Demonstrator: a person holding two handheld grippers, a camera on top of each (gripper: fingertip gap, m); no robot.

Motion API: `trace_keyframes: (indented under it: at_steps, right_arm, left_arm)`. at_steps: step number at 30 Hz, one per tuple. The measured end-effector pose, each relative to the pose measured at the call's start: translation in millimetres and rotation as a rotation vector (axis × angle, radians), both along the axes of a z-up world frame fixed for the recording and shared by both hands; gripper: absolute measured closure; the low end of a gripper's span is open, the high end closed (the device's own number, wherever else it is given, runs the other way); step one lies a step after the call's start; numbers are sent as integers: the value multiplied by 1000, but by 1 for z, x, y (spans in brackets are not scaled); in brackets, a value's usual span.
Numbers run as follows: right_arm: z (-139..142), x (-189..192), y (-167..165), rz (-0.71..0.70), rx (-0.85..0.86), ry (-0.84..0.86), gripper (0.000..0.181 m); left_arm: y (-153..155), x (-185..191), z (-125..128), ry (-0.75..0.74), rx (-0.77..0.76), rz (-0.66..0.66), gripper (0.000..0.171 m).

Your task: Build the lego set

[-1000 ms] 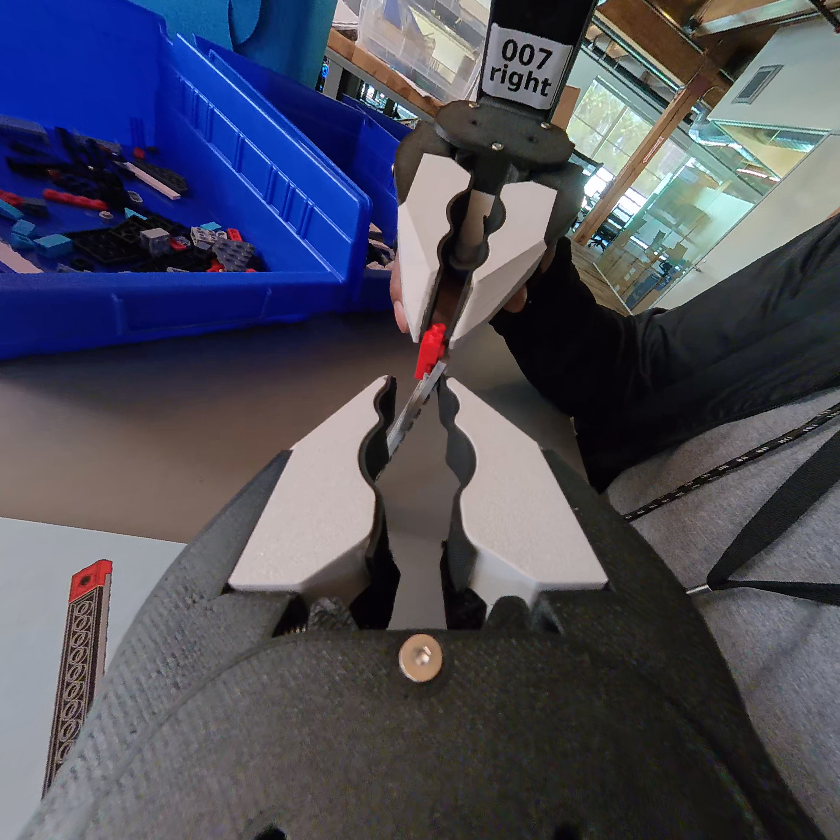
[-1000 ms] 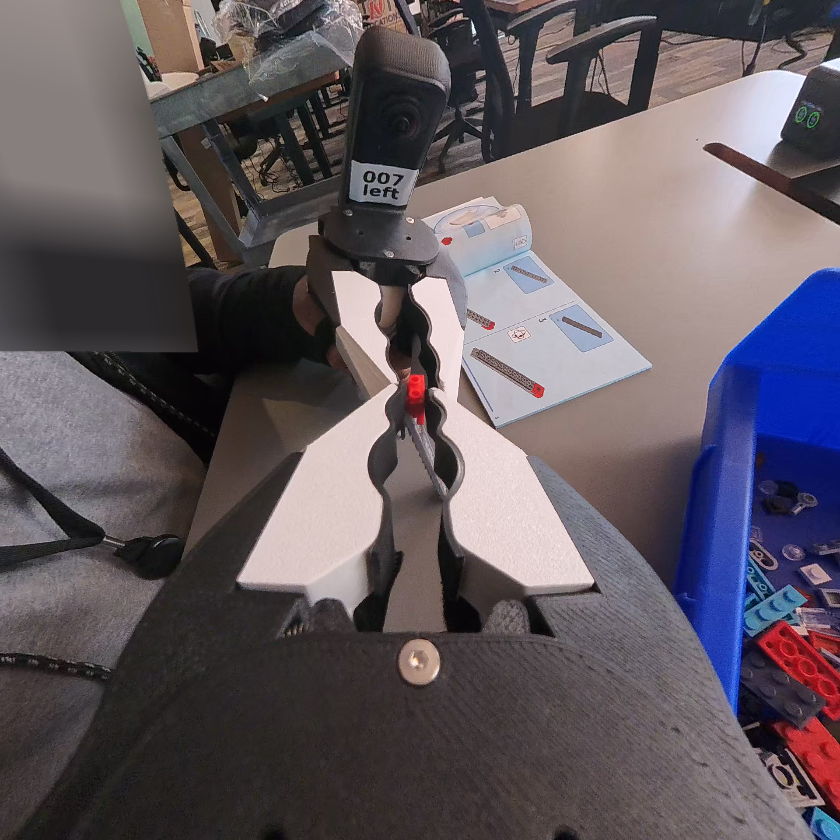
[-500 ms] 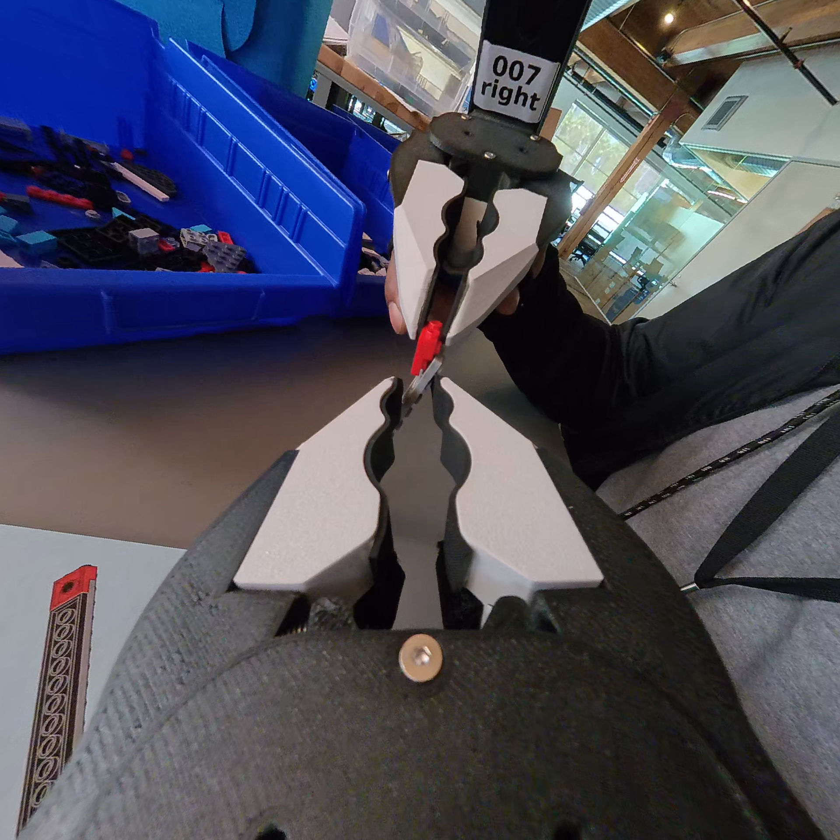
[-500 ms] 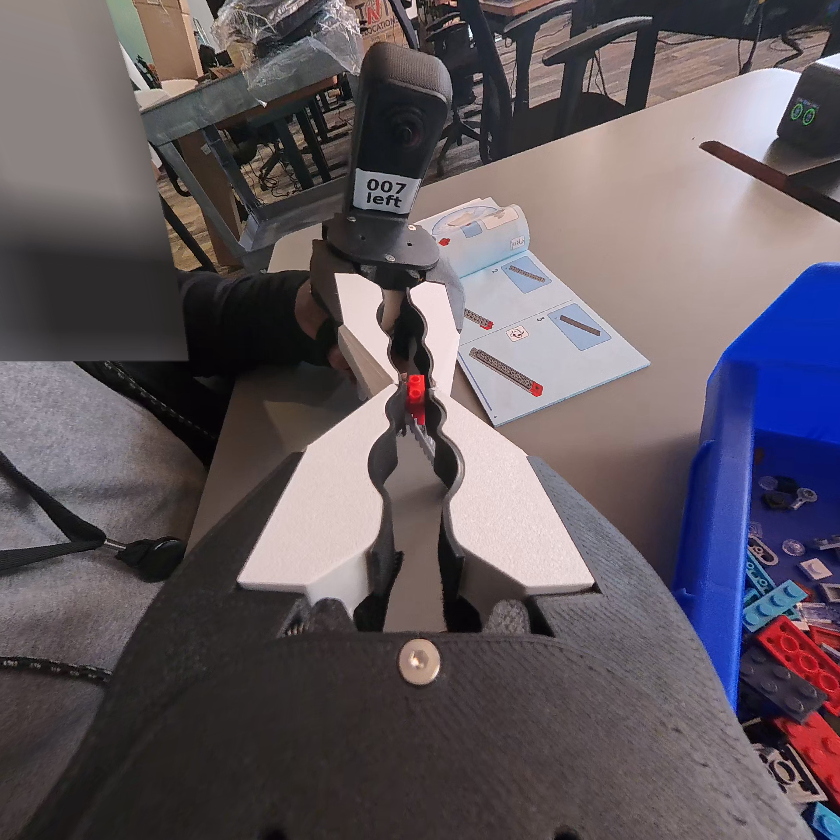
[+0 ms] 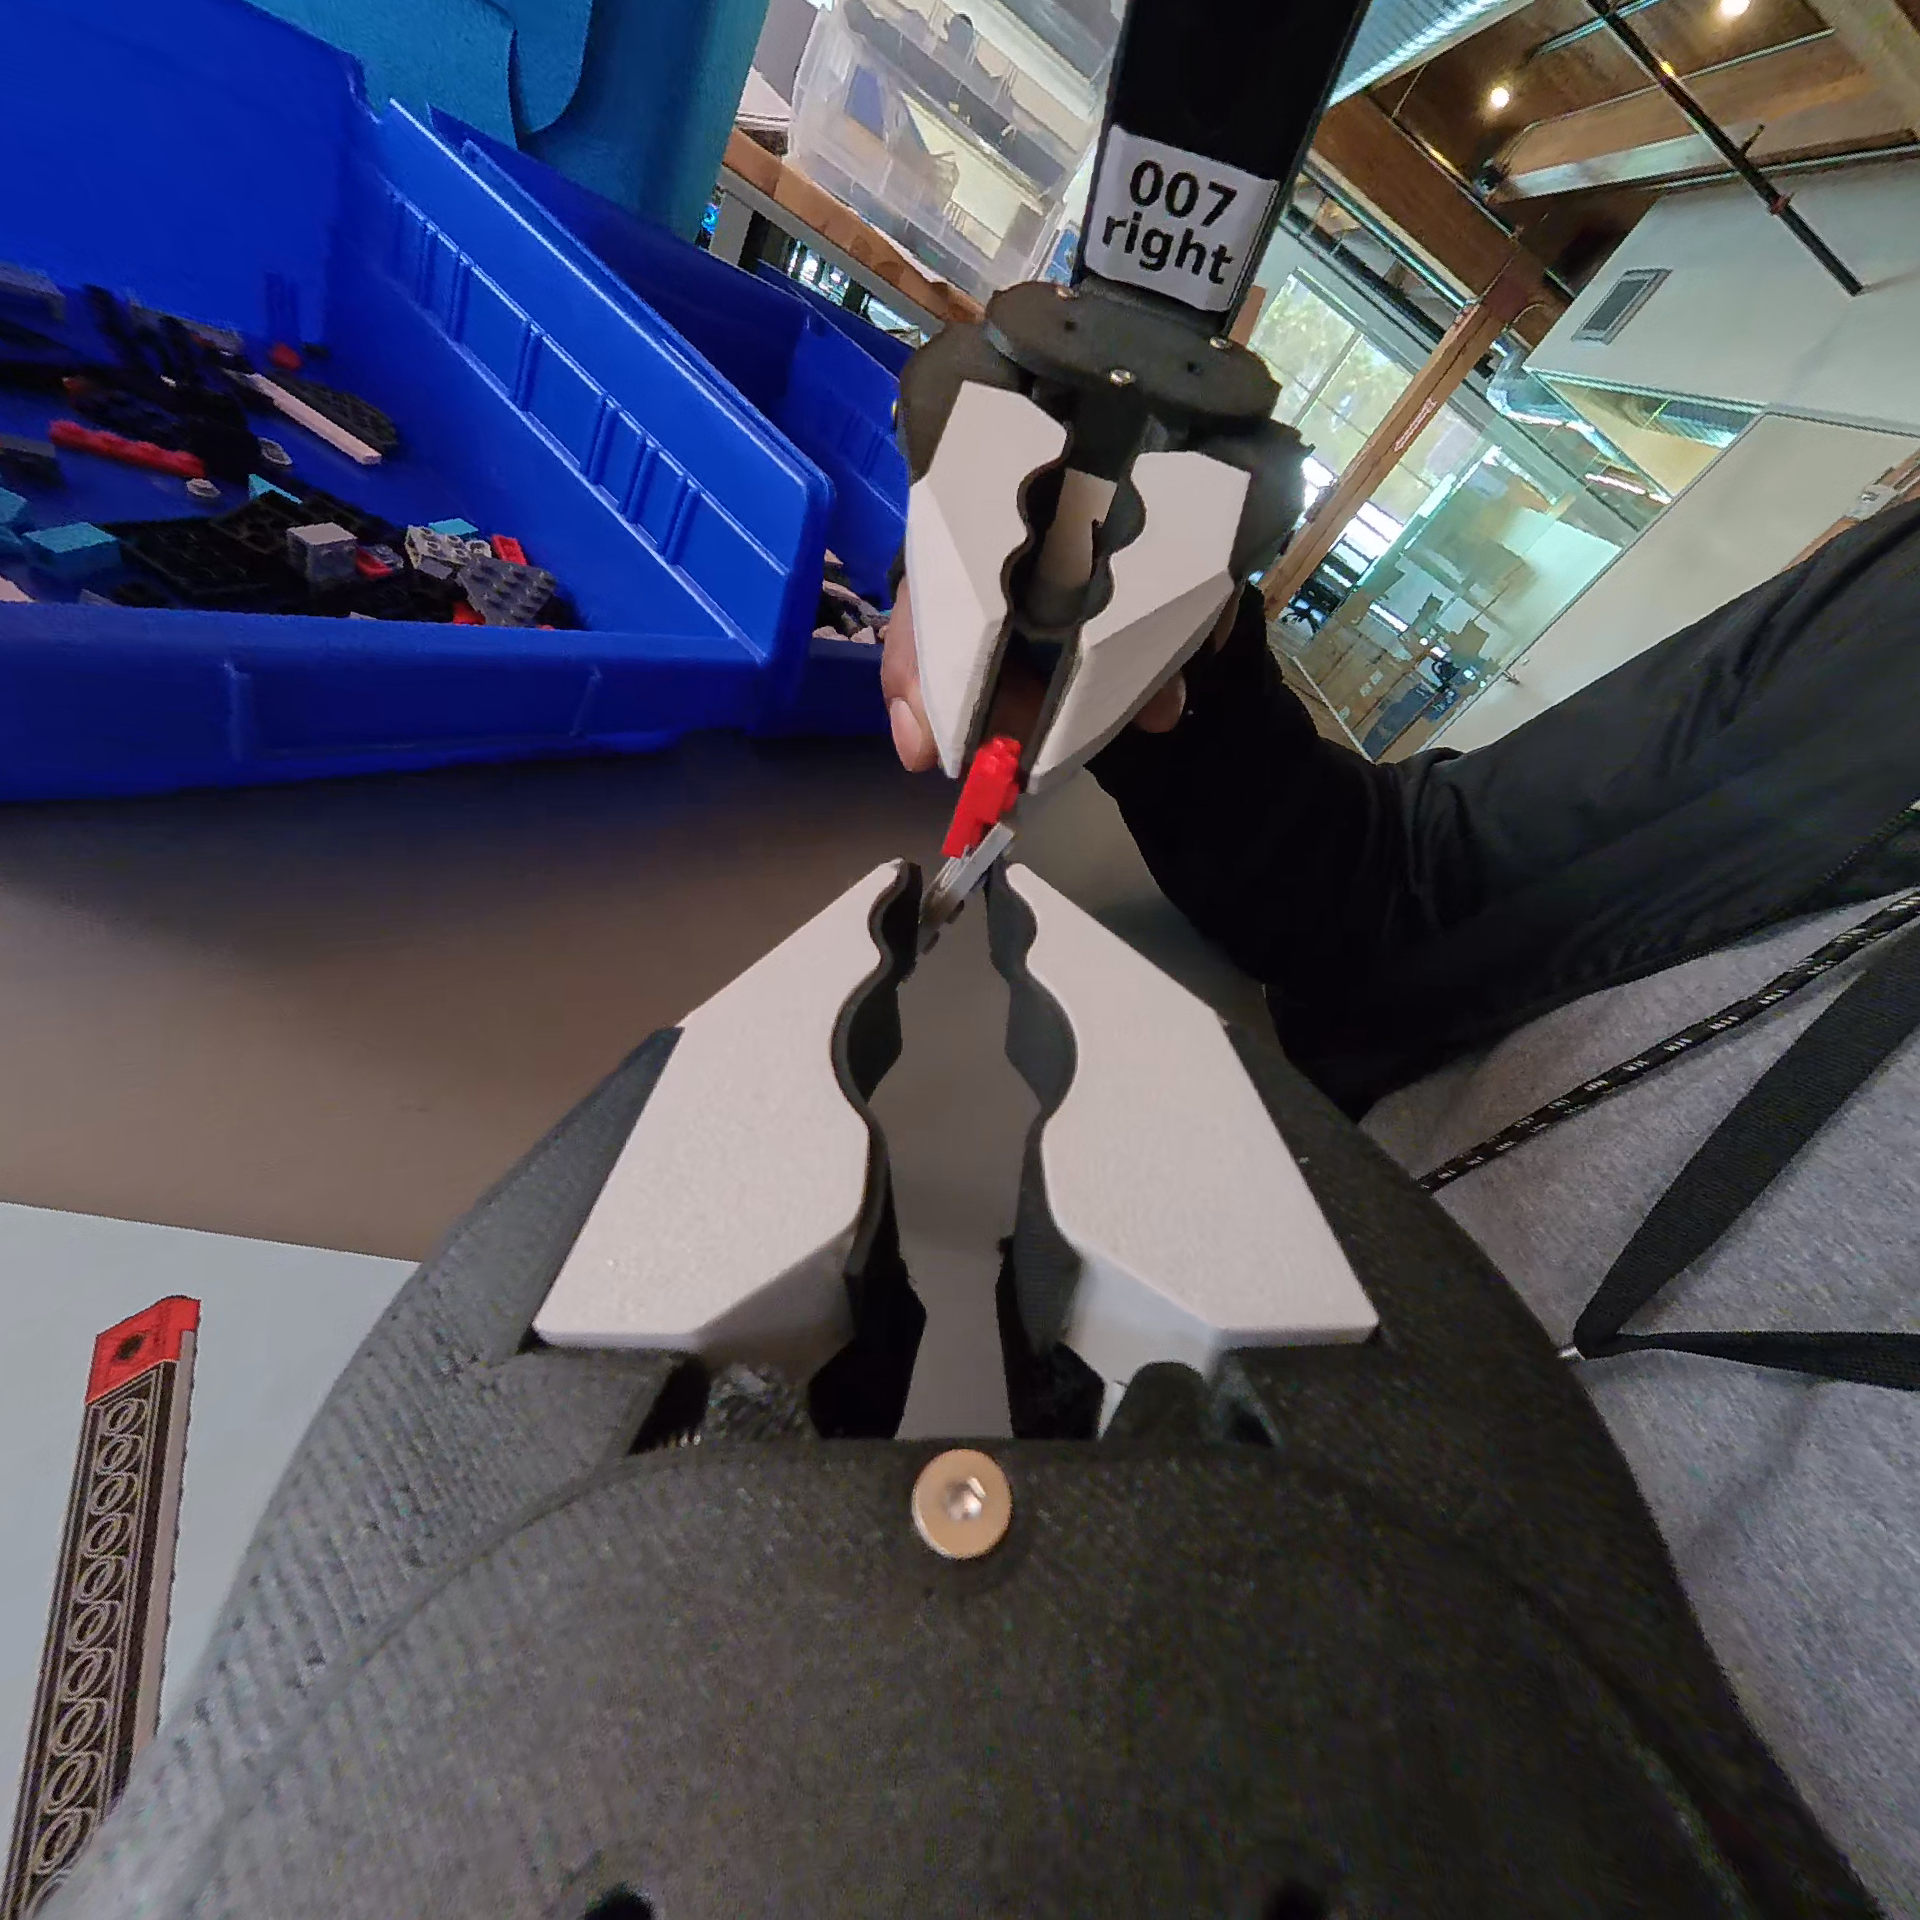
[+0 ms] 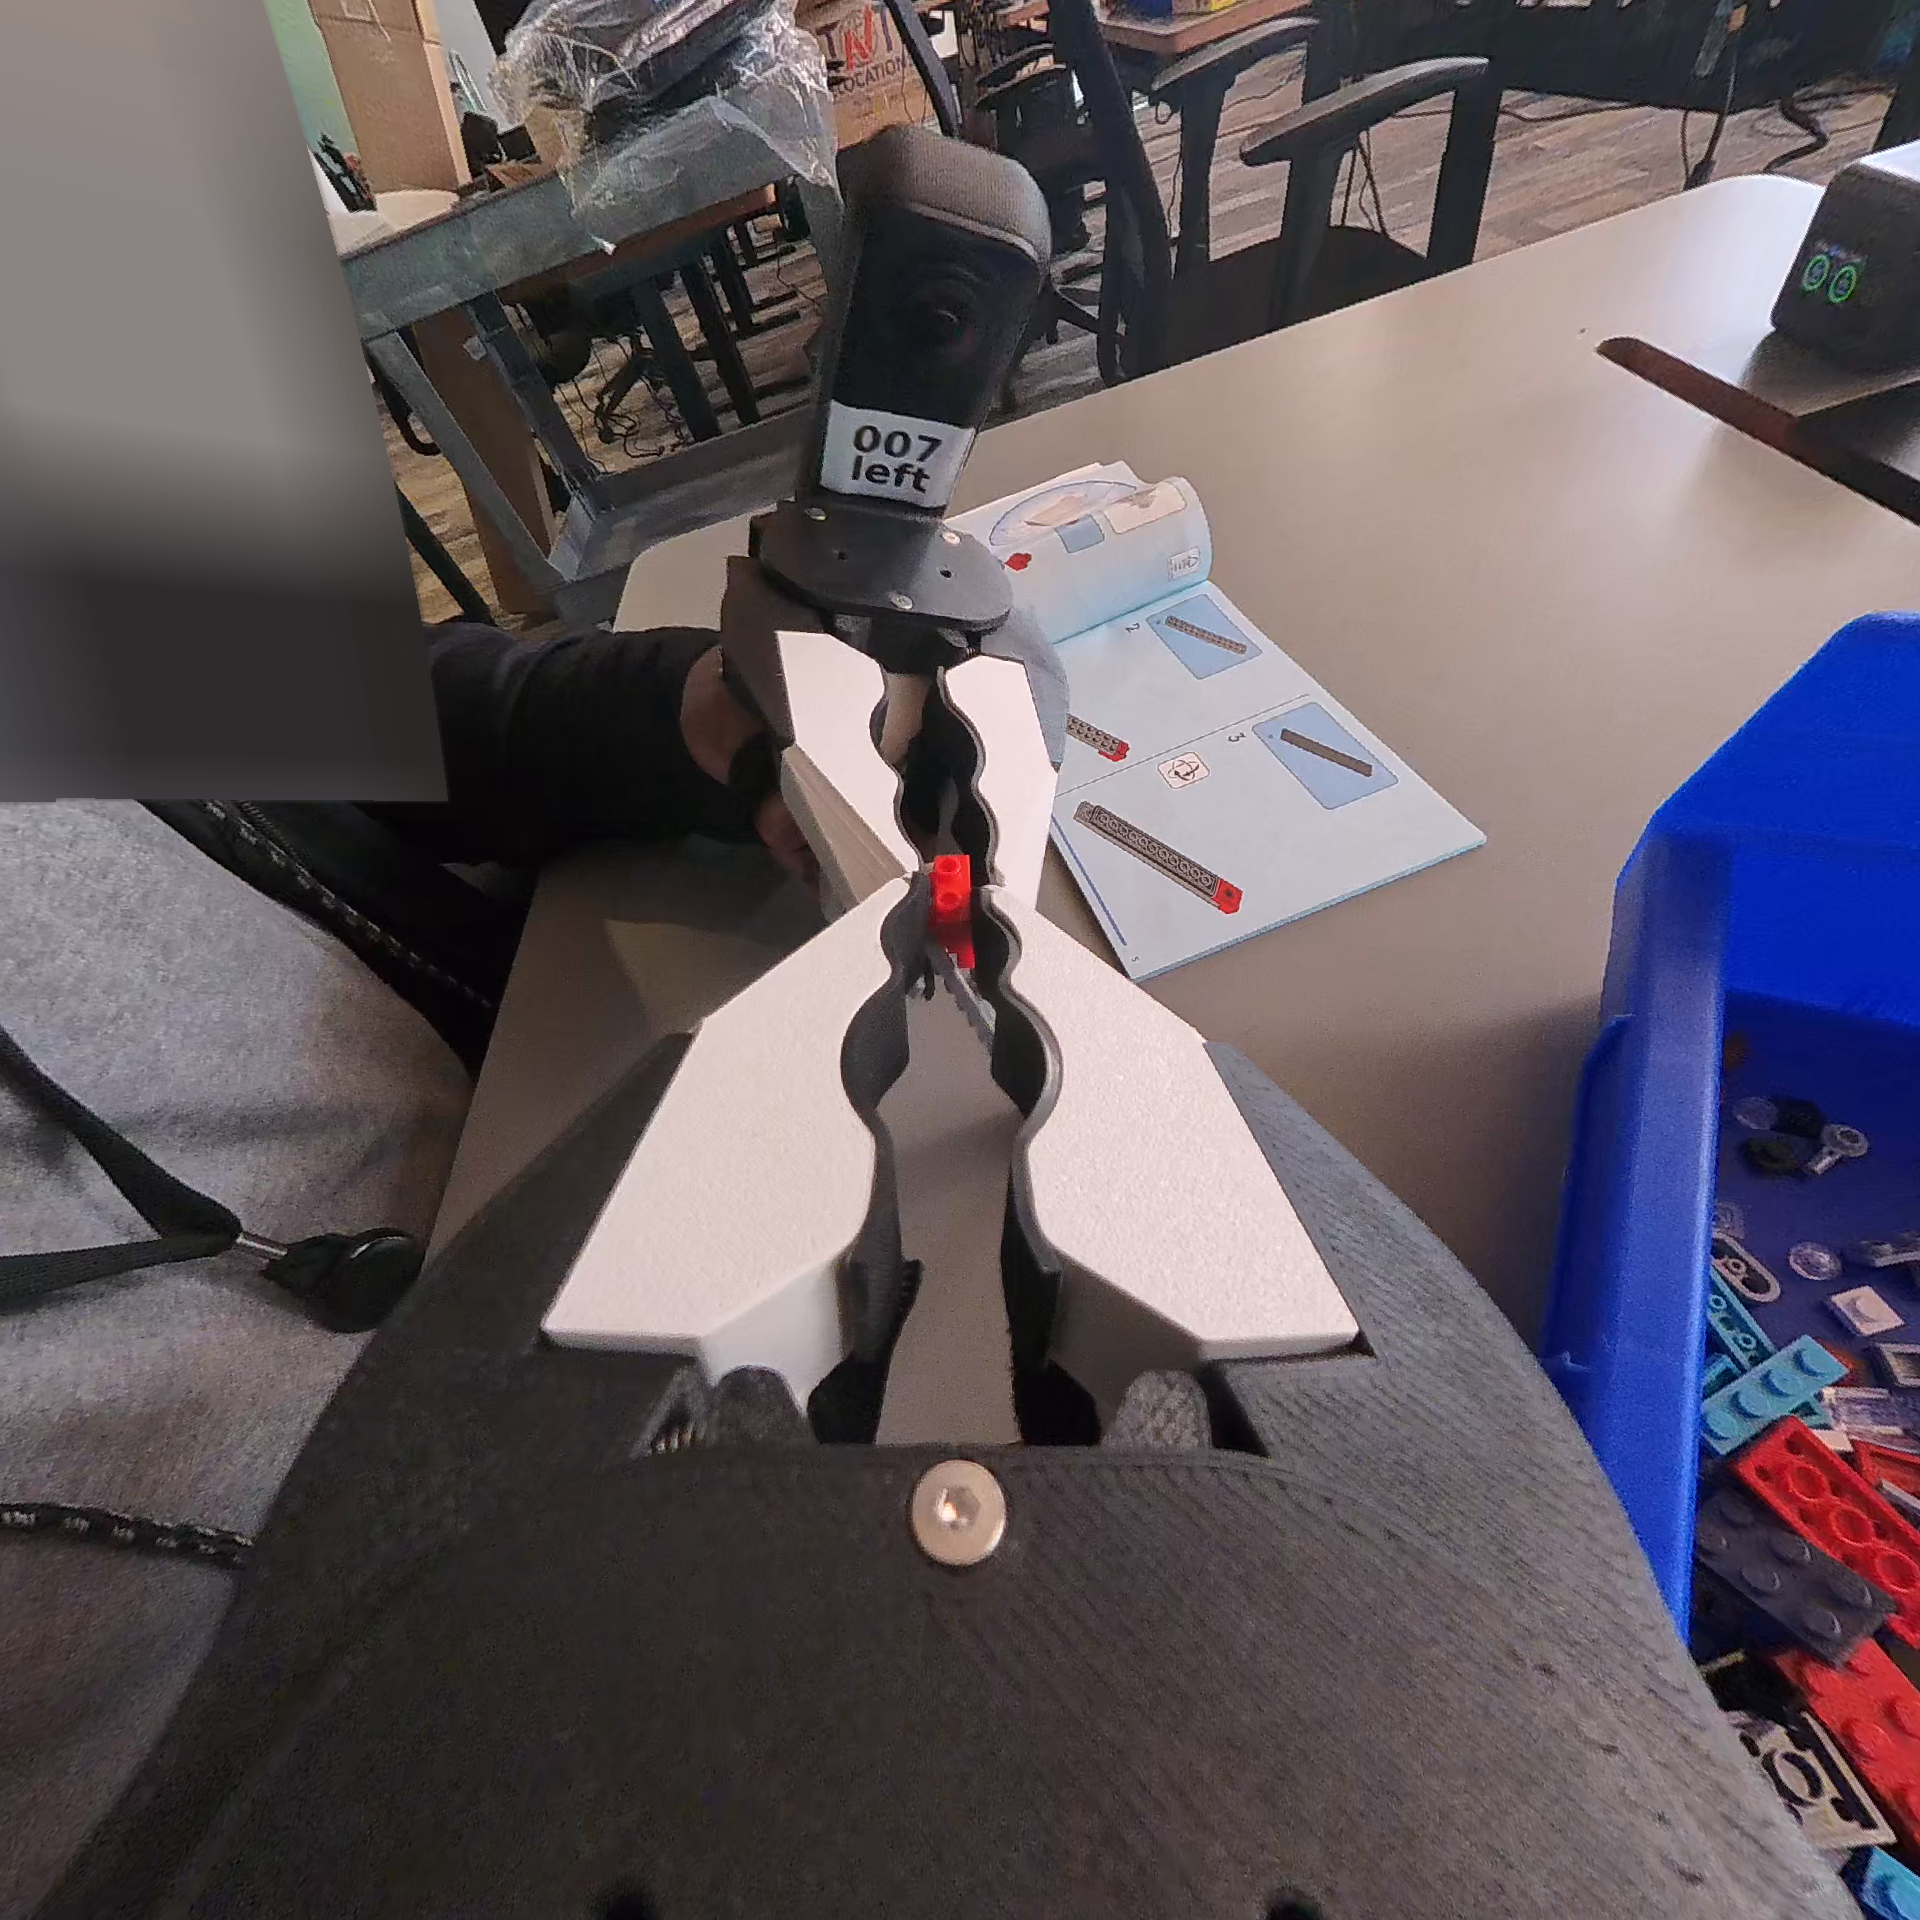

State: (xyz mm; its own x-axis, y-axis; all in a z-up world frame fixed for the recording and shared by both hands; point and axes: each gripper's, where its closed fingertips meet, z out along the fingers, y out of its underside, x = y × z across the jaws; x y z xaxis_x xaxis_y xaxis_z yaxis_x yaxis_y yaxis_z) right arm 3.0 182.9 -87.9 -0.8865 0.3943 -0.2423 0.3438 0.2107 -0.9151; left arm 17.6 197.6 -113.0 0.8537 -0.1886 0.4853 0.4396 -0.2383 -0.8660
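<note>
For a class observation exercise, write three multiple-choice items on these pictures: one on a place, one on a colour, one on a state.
1. Where do the loose spare pieces lie?
A. on the instruction booklet
B. in the blue bin
C. on a chair

2. What colour is the small brick where the two claws meet?
A. yellow
B. green
C. red

3. How does the instruction booklet lie?
A. open on the table
B. shut
C. rolled up in a claw

Key:
1 B, the pieces lie heaped inside the blue bin.
2 C, the brick between the left claw and the right claw is red.
3 A, its printed pages lie spread on the table.
</note>
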Motion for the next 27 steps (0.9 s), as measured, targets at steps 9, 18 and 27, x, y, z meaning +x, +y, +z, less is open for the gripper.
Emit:
trace_keyframes:
  at_steps: [9, 18, 27]
  right_arm:
    - [1, -1, 1, -8, 5, 5, 171]
    - [0, -1, 2, -11, 10, 0, 172]
    - [1, 0, 3, -11, 12, -2, 172]
  left_arm:
    - [1, -2, 2, -24, 28, 12, 158]
    - [3, 1, 0, -48, 29, -3, 162]
    - [4, -2, 1, -33, 32, 21, 159]
